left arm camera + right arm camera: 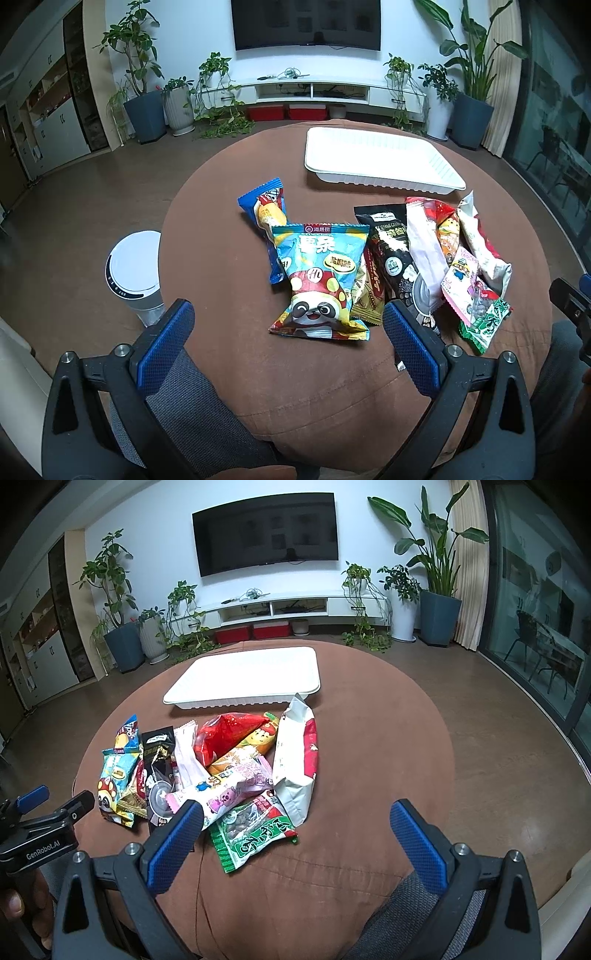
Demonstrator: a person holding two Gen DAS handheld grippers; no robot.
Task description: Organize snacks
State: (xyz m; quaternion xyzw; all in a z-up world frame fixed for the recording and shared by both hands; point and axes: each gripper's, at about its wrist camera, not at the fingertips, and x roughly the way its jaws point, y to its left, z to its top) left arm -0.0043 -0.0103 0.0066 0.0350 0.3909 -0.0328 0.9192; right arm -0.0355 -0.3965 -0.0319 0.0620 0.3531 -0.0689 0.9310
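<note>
**Snack sort: both tools hovering, nothing gripped yet**

Left tool point(288, 347) is sitting wide open, empty, just short of the light-blue crinkly panda-print chip bag point(320, 280). Right tool point(295, 843) is also gaping wide with nothing in it, hanging over the near end of the pile by the green-and-white plastic nut packet point(255, 836).

Snacks are all lying in a loose overlapping heap on the round brown cloth-covered counter point(369, 746). The shallow white ribbed plastic tray point(243, 677) is sitting empty behind the heap, apart from it. My read: that tray is where they're going.

How I'd be doing this step:
- Taking the top, free packets first. The panda bag is lying over the dark-blue wrapped bar point(264, 210), so it goes before the bar.
- Right side: the green packet is lying at the front edge, looking easiest. The tall white pillow pouch with red side point(297, 760) is leaning on its neighbours; lifting it early could be shifting the pile.
- Pinching on a crimped seam or corner, not the puffy middle. Foil is looking slippery and chips crush.
- Keeping the two tools from crossing; they're working close together.
</note>
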